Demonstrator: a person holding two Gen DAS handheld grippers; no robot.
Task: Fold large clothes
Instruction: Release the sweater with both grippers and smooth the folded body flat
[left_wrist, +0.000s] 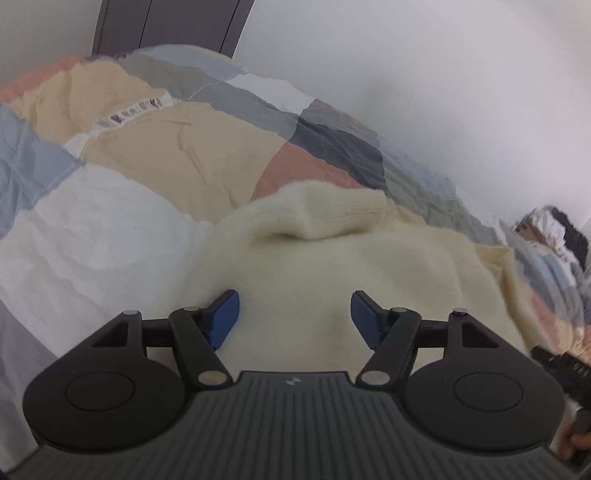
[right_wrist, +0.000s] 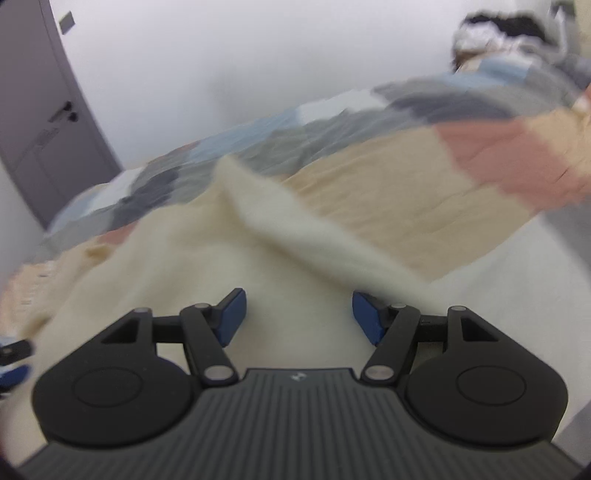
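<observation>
A cream knitted sweater (left_wrist: 332, 258) lies on a bed, with a ribbed sleeve cuff (left_wrist: 347, 214) folded over its top. My left gripper (left_wrist: 293, 314) is open just above the sweater's body, holding nothing. In the right wrist view the same sweater (right_wrist: 207, 258) spreads below, with a sleeve (right_wrist: 314, 236) running diagonally to the right. My right gripper (right_wrist: 297, 314) is open over the sweater, empty. The right wrist view is motion-blurred.
A patchwork duvet (left_wrist: 184, 155) in beige, blue, grey, pink and white covers the bed. A white wall (left_wrist: 443, 74) is behind. A grey door (right_wrist: 37, 129) stands at left. A pile of dark and white clothes (right_wrist: 509, 33) lies at the bed's far end. The other gripper's edge (left_wrist: 565, 369) shows at right.
</observation>
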